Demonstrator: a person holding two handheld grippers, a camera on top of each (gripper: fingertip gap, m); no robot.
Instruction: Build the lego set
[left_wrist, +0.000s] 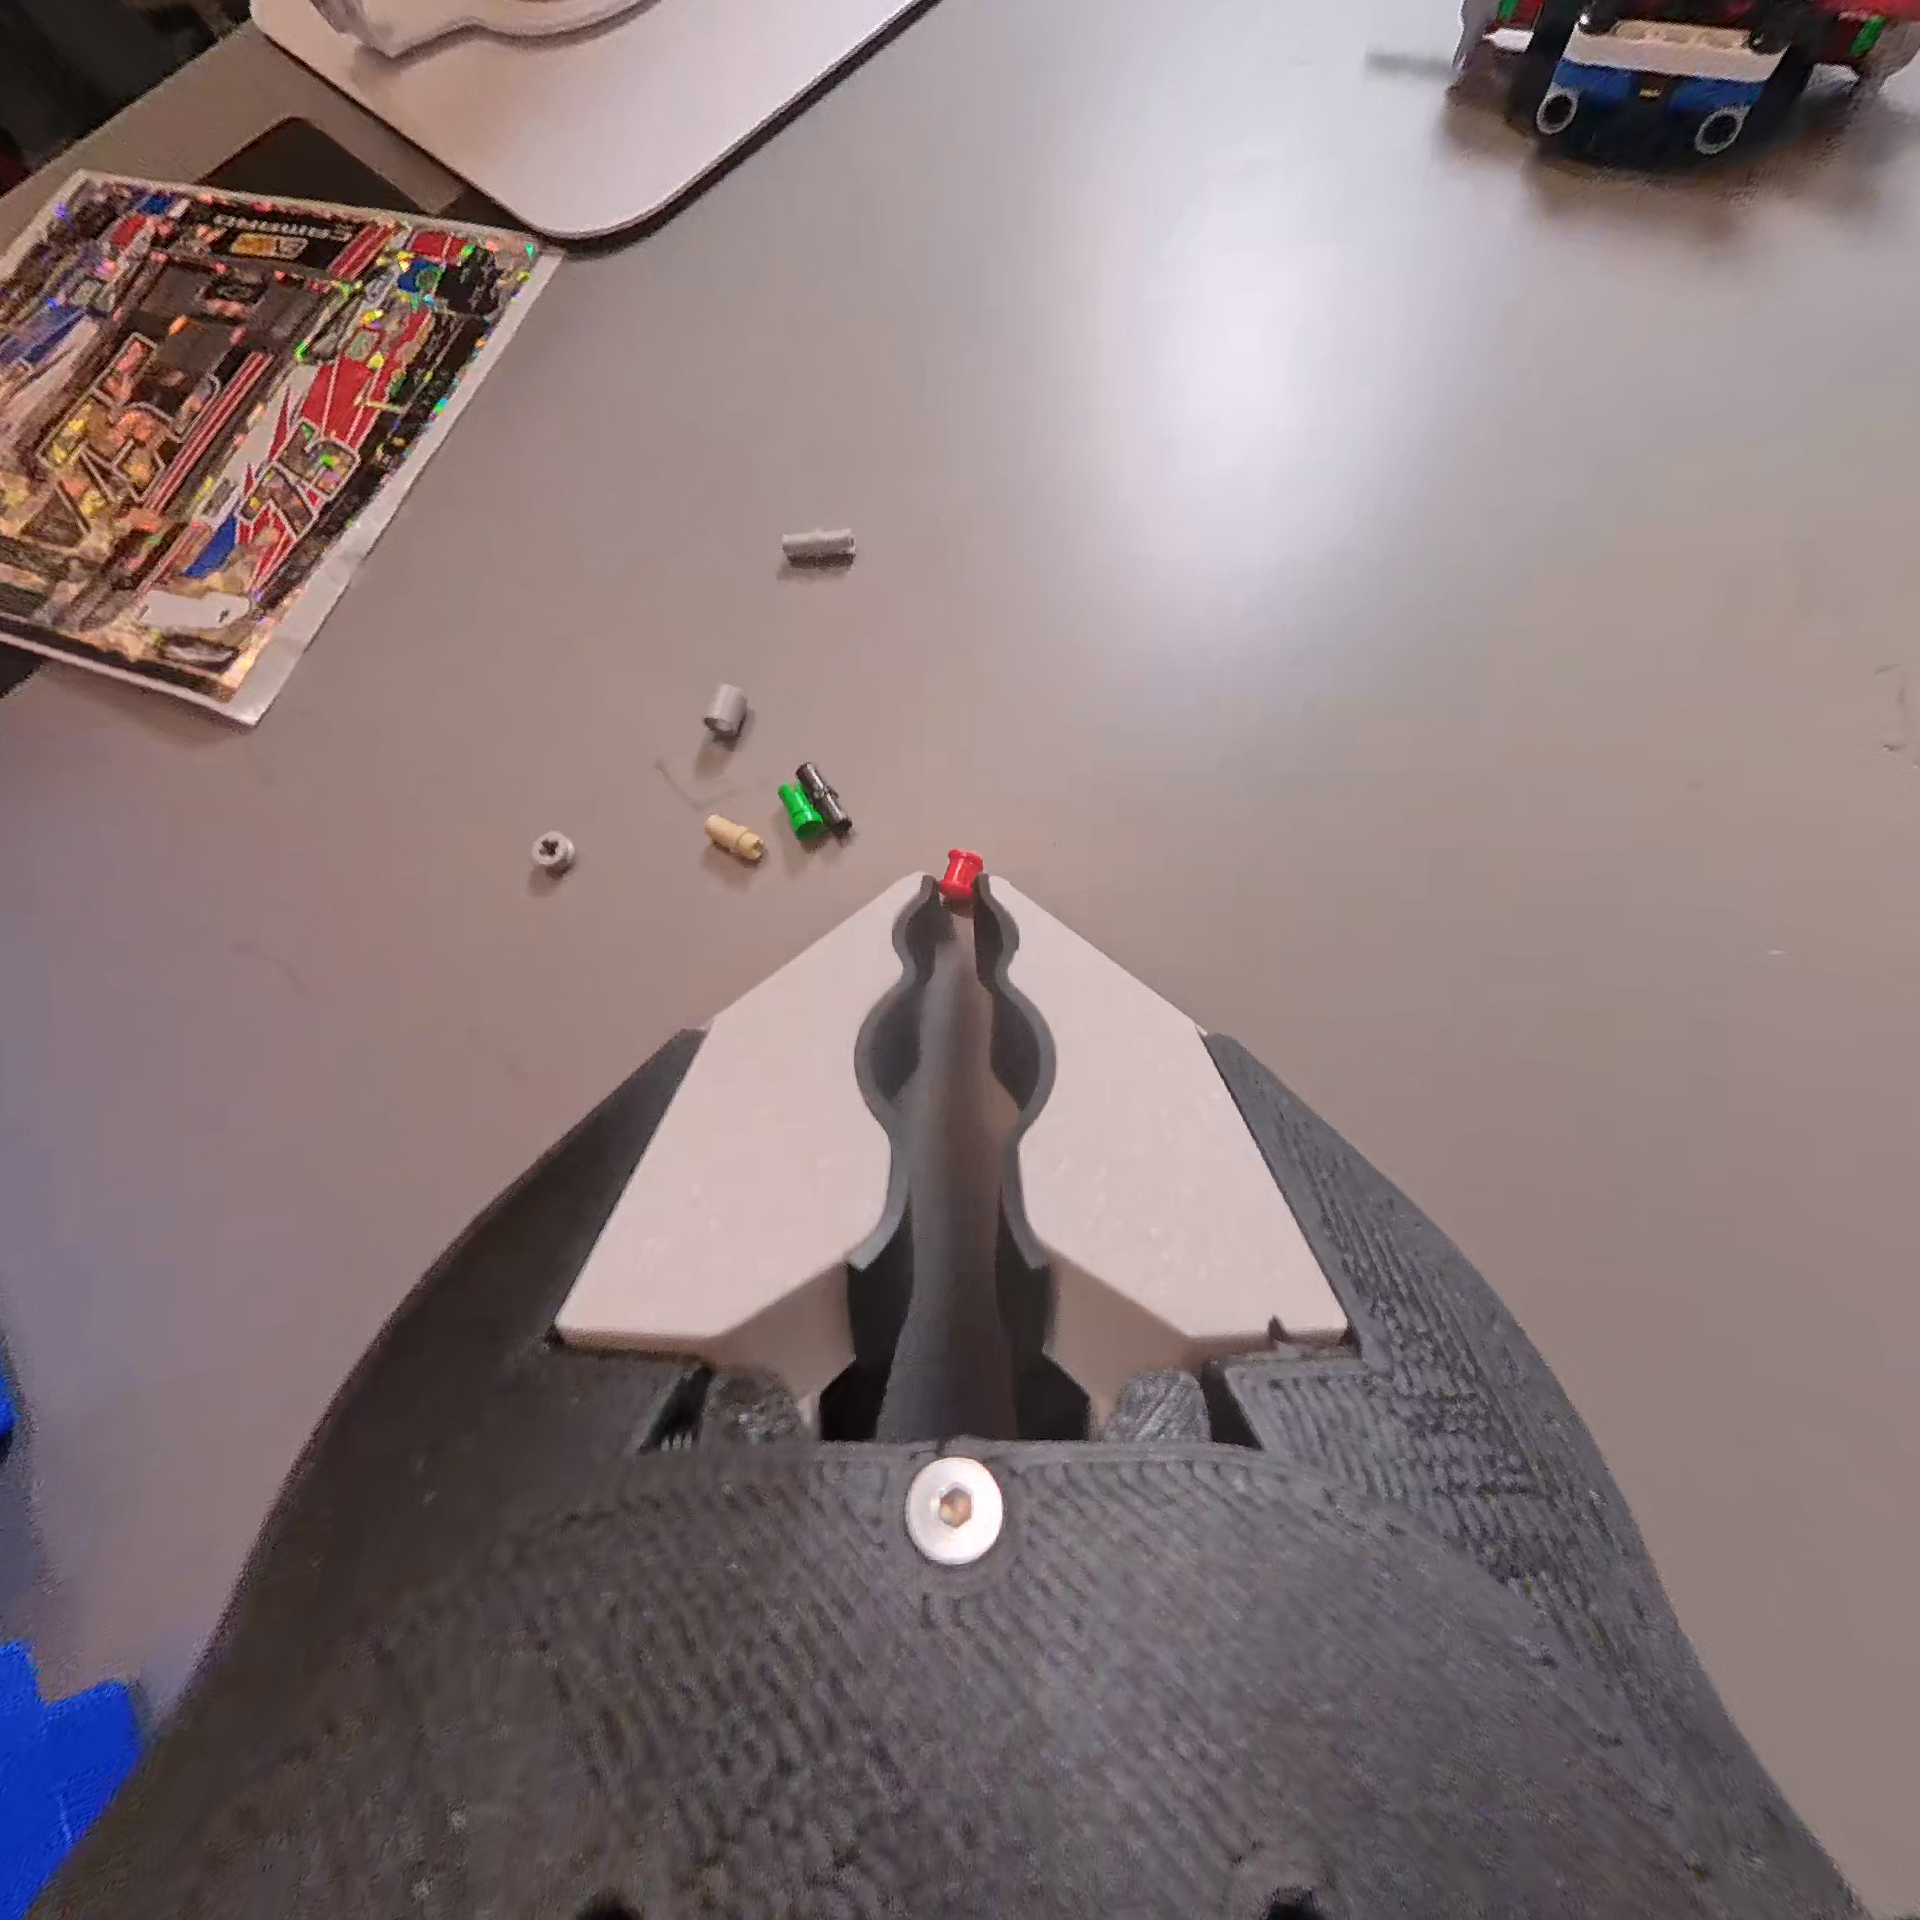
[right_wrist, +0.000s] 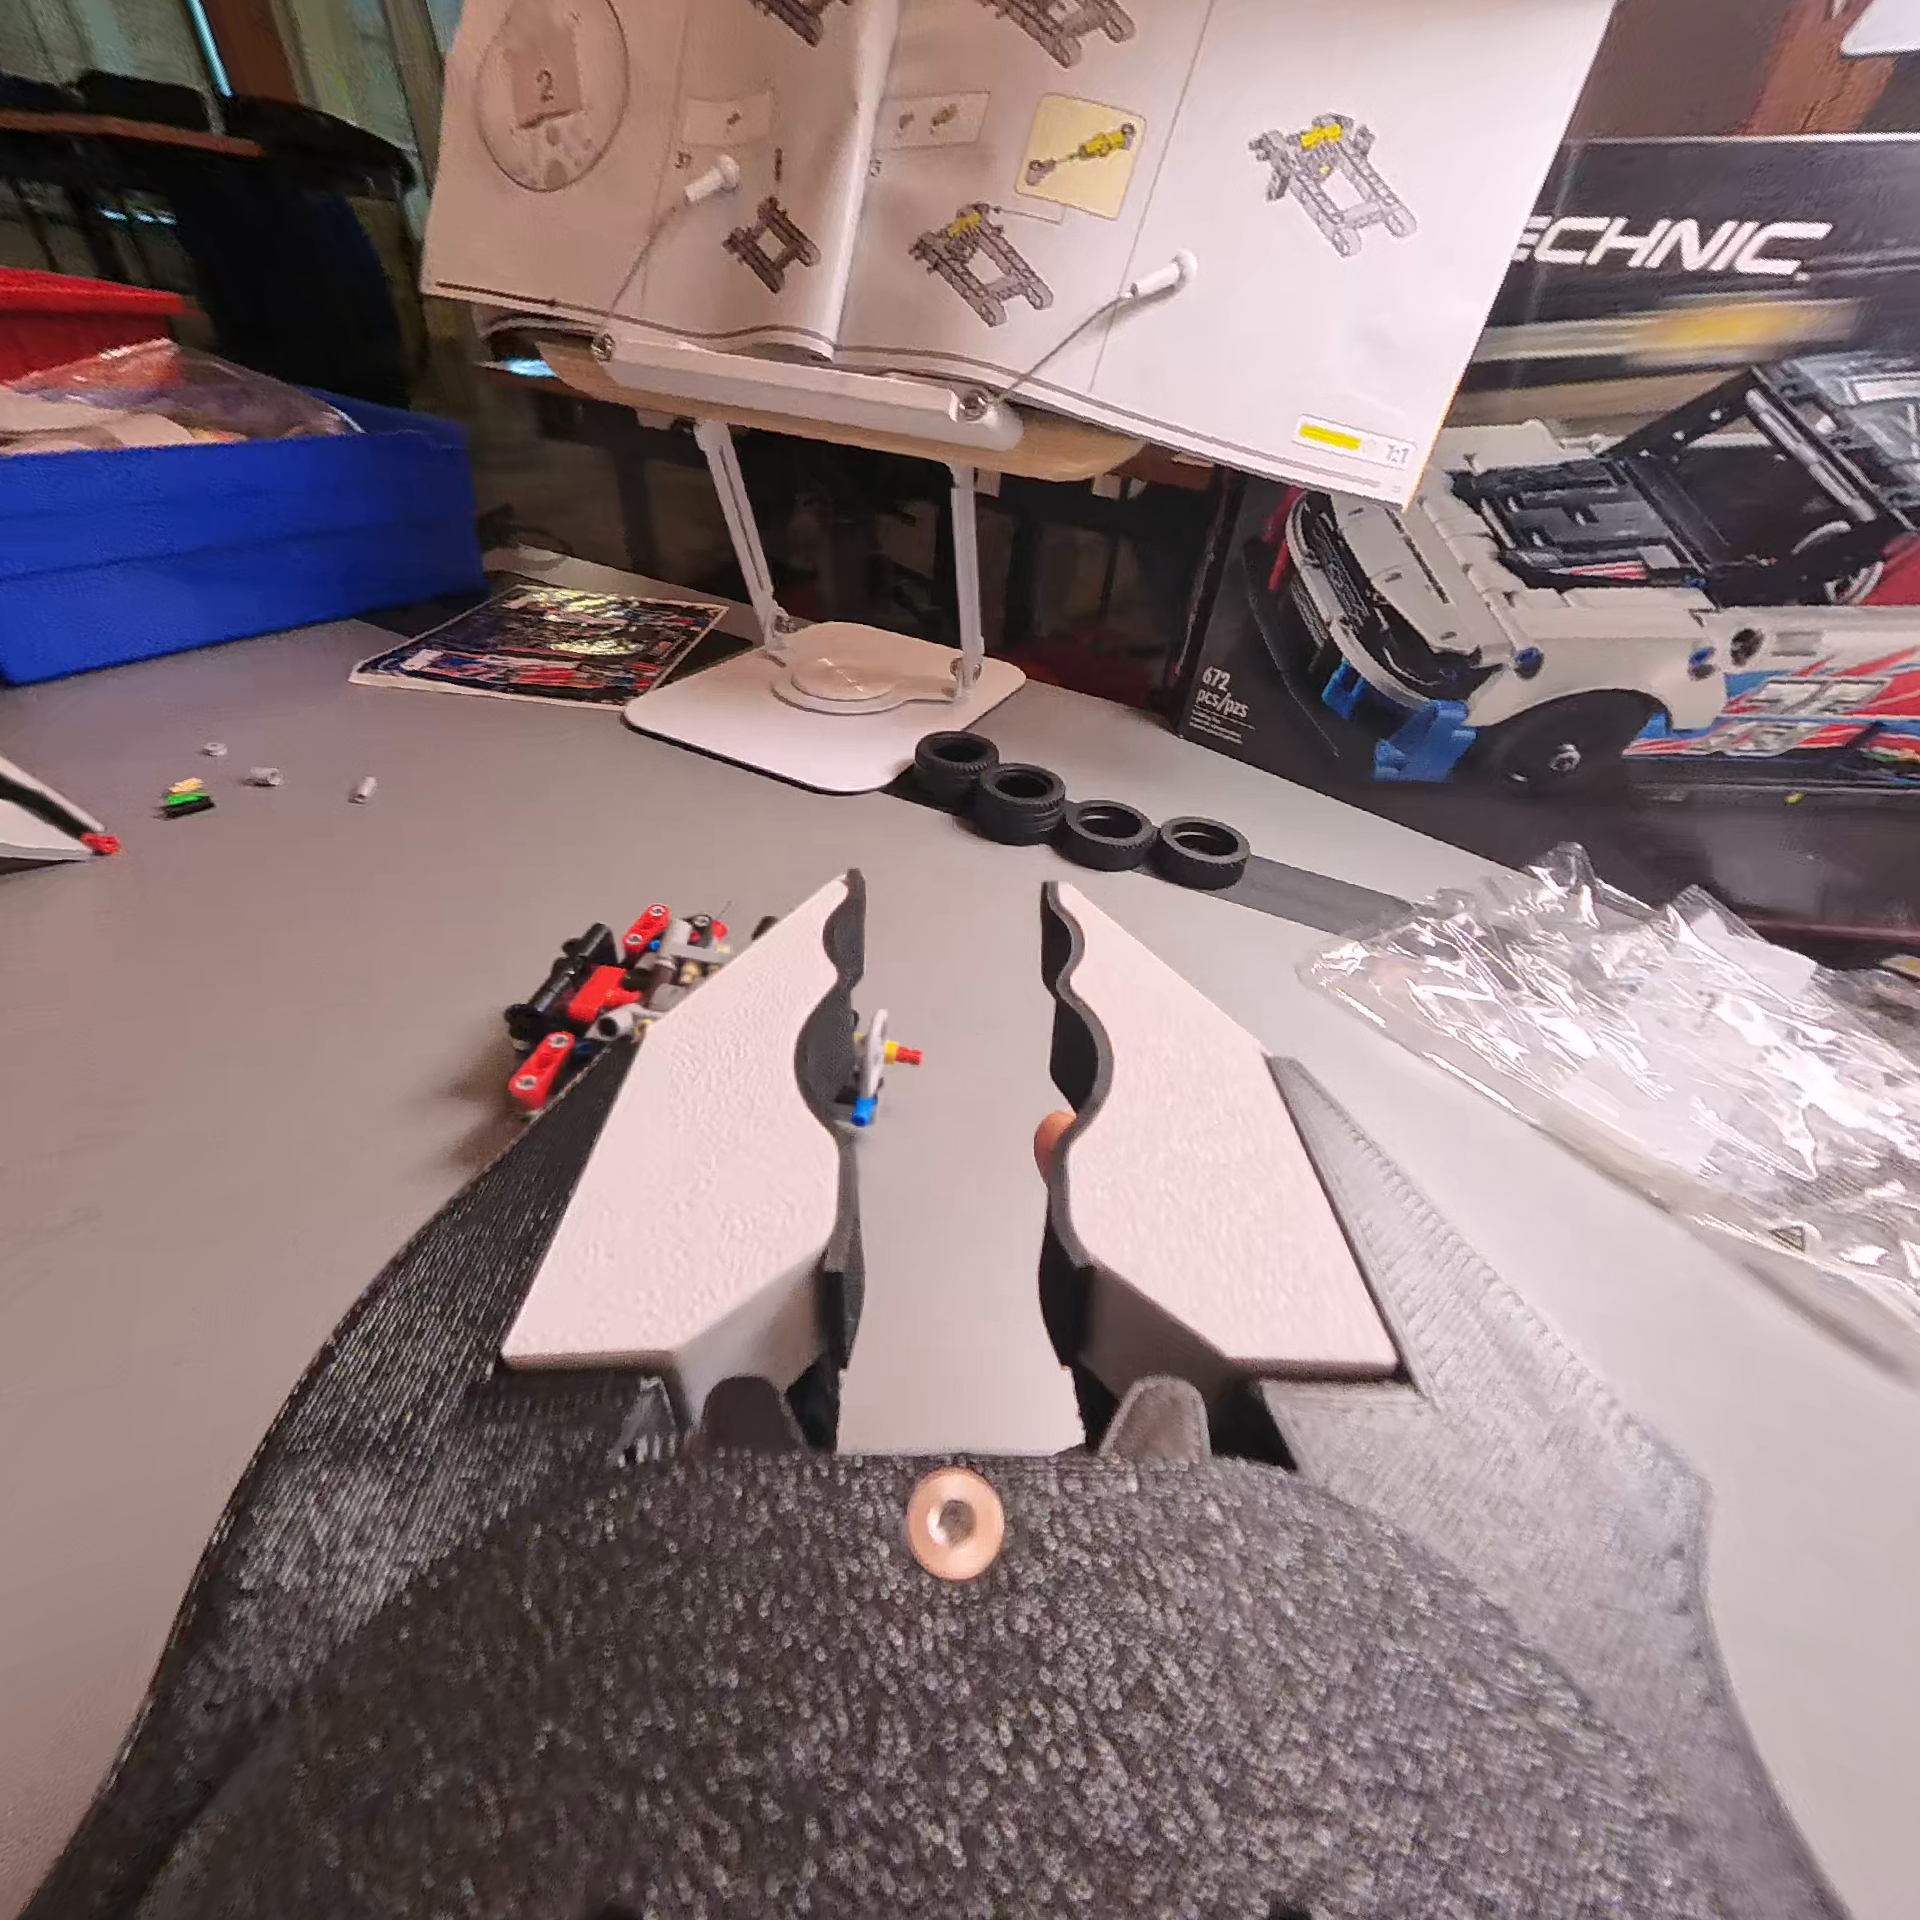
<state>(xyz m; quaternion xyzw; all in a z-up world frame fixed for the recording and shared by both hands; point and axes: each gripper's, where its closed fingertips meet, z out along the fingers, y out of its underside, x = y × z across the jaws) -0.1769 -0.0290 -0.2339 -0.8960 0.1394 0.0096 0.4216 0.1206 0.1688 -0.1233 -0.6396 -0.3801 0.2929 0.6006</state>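
Observation:
My left gripper (left_wrist: 956, 891) is shut on a small red bush (left_wrist: 960, 879), pinched at its tips just above the grey table. Beside it lie a green pin (left_wrist: 800, 810), a black pin (left_wrist: 824, 798), a tan pin (left_wrist: 735, 837), two grey connectors (left_wrist: 819, 543) (left_wrist: 726, 711) and a grey bush (left_wrist: 553, 852). A partly built model (left_wrist: 1652, 73) sits at the far right. My right gripper (right_wrist: 951, 894) is open and empty over the table. A pile of red, black and grey parts (right_wrist: 613, 982) lies by its left finger; a small grey piece (right_wrist: 878, 1060) lies between the fingers. The left gripper's tip with the red bush (right_wrist: 102, 844) shows at the far left.
A sticker sheet (left_wrist: 197, 436) lies at the left. A white book stand (right_wrist: 831, 707) holds the open instruction booklet (right_wrist: 987, 197). Several black tyres (right_wrist: 1081, 821) lie in a row behind. The set's box (right_wrist: 1610, 582) stands at the right, crumpled plastic bags (right_wrist: 1621, 1049) before it, a blue bin (right_wrist: 208, 530) at the left. My hands' fingertips stand some 40 cm from each other. To the tan pin (left_wrist: 735, 837): left tips about 4 cm, right tips about 40 cm. To reach the partly built model (left_wrist: 1652, 73) in a straight line is about 15 cm for my right fingers, about 20 cm for my left.

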